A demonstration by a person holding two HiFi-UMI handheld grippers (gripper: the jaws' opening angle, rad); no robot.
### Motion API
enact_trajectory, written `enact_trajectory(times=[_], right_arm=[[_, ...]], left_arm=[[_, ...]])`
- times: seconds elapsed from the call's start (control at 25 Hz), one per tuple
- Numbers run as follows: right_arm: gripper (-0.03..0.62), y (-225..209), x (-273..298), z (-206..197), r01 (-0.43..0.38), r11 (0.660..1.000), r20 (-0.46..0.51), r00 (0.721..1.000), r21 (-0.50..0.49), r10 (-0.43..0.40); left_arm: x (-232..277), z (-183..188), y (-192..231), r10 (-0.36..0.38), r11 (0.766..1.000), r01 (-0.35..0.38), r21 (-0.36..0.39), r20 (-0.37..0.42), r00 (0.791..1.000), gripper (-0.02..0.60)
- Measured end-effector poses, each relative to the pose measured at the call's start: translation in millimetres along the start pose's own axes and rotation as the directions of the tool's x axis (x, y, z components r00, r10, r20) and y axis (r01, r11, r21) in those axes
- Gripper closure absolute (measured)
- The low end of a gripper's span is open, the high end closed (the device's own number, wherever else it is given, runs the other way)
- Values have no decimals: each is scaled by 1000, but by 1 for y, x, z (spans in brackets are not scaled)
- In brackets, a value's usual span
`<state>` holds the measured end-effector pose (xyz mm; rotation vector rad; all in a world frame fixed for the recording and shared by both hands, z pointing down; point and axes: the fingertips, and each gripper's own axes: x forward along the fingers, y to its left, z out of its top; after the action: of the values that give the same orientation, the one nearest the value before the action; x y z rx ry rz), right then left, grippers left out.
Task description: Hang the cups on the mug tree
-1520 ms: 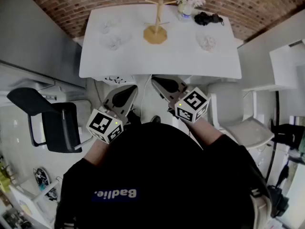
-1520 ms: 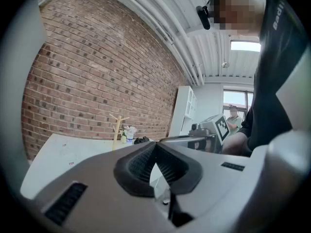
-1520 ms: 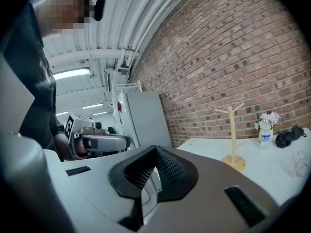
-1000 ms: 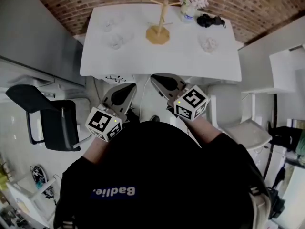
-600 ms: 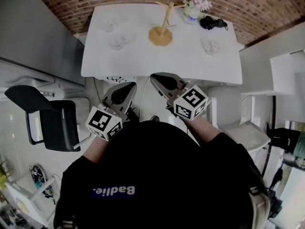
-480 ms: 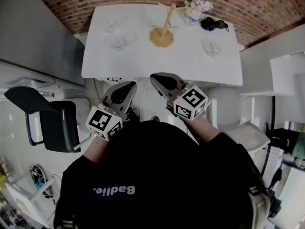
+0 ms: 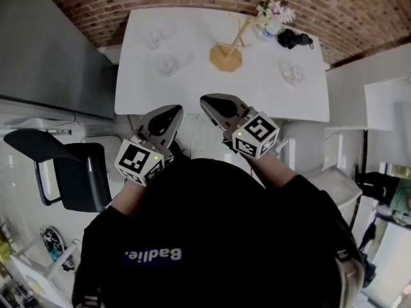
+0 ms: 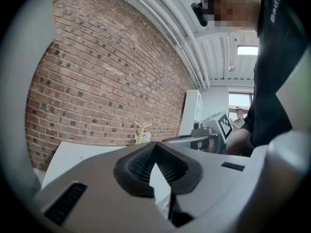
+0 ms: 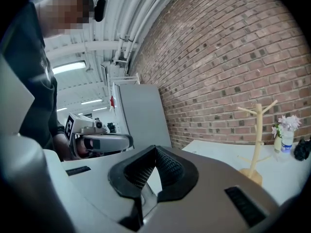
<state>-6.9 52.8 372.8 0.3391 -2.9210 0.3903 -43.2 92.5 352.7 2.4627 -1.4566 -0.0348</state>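
A wooden mug tree (image 7: 228, 49) stands on the white table (image 7: 212, 92), toward its far side. Clear glass cups sit at the table's left (image 7: 154, 38) (image 7: 172, 63) and one at its right (image 7: 292, 72). My left gripper (image 7: 172, 111) and right gripper (image 7: 209, 101) are held side by side short of the table's near edge, both shut and empty. In the right gripper view the jaws (image 9: 155, 152) meet, with the mug tree (image 9: 256, 140) ahead to the right. In the left gripper view the jaws (image 8: 155, 147) meet too, and the tree (image 8: 141, 131) is small and far off.
A vase of flowers (image 7: 275, 15) and a black object (image 7: 294, 39) sit at the table's far right corner. A black chair (image 7: 77, 172) stands to my left and a white chair (image 7: 321, 165) to my right. A grey cabinet (image 7: 45, 56) flanks the table's left side.
In the head view the table and mug tree have slid down and to the right, a little nearer. Both grippers stay shut in front of my body.
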Motion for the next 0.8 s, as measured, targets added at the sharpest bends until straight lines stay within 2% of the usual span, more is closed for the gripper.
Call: enact_trajectory(times=[0.48, 0.8], right_arm=[[563, -21, 74, 13, 60, 994, -46, 997, -88, -65], [562, -39, 103, -5, 20, 986, -131, 990, -166, -42]], left_arm=[[-12, 9, 85, 2, 1000, -3, 23, 40, 999, 580], [-10, 8, 110, 64, 998, -64, -9, 26, 998, 580]])
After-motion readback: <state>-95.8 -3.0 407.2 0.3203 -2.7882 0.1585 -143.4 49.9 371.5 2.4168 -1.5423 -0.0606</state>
